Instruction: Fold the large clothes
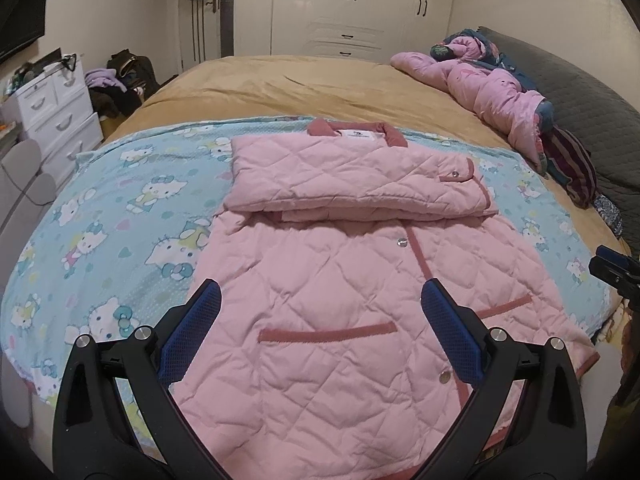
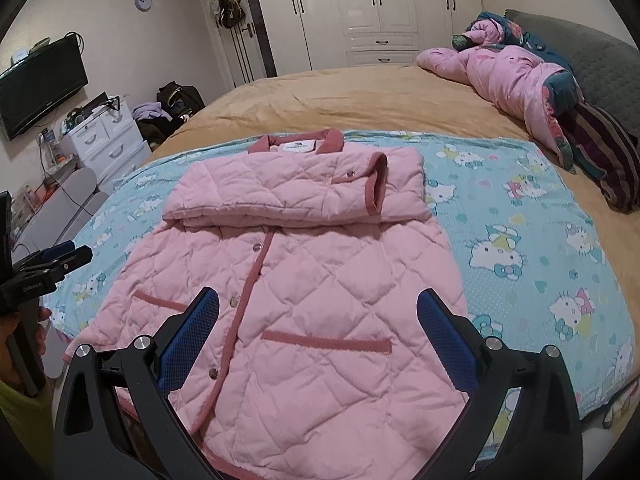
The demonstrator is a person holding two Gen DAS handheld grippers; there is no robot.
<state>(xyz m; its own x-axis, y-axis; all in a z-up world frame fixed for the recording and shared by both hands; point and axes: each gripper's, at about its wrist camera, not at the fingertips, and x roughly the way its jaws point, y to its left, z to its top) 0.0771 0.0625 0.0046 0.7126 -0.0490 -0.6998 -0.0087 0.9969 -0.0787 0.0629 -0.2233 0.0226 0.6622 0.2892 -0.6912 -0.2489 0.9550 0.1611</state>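
A pink quilted jacket (image 1: pixel 340 280) (image 2: pixel 280 280) lies front-up on a light blue cartoon-cat sheet (image 1: pixel 100 220) (image 2: pixel 540 240) on the bed. Both sleeves are folded across its chest below the dark pink collar (image 1: pixel 320 126) (image 2: pixel 296 142). My left gripper (image 1: pixel 322 304) hovers open above the jacket's lower half, near the left pocket trim, holding nothing. My right gripper (image 2: pixel 318 312) hovers open above the right pocket trim, also holding nothing. Each gripper shows at the edge of the other's view: the right gripper (image 1: pixel 614 270) and the left gripper (image 2: pixel 52 260).
A tan bedspread (image 1: pixel 300 88) covers the far bed. A crumpled pink quilt (image 1: pixel 492 92) and striped cloth (image 1: pixel 572 168) lie at the right by a grey headboard. White drawers (image 1: pixel 56 116), a clothes pile, a wall TV (image 2: pixel 40 80) and wardrobes stand beyond.
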